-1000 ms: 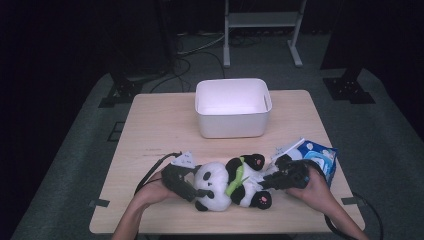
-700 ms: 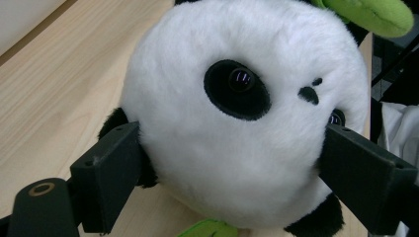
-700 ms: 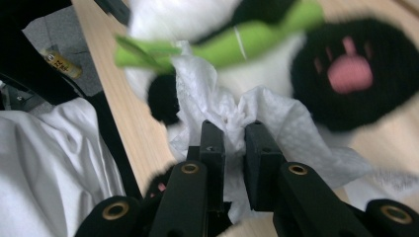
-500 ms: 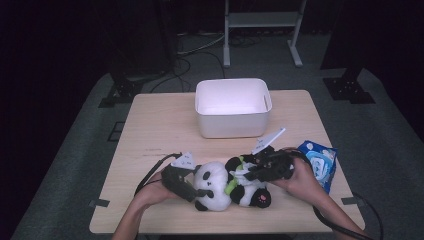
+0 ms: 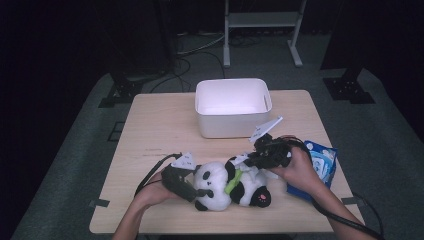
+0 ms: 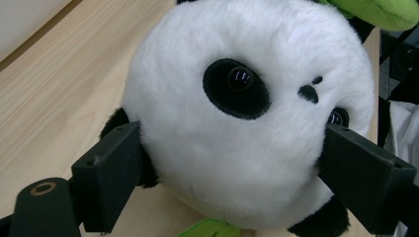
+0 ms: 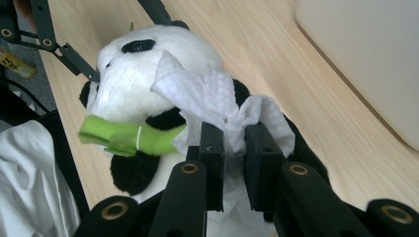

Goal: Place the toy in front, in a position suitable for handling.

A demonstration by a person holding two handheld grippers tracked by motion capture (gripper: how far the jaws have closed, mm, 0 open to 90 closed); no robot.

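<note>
The toy panda (image 5: pixel 225 185) lies on its side near the front edge of the bench (image 5: pixel 150 135), black and white with a green stalk at its neck, its head clamped between the jaws of the left gripper (image 5: pixel 192 190). The right gripper (image 5: pixel 250 159) pinches a crumpled white tissue (image 7: pixel 217 98) against its body, nearer the head than a moment ago. Behind stands a white tub (image 5: pixel 233 107), apparently empty, and a blue packet (image 5: pixel 320 160) lies at the right.
</note>
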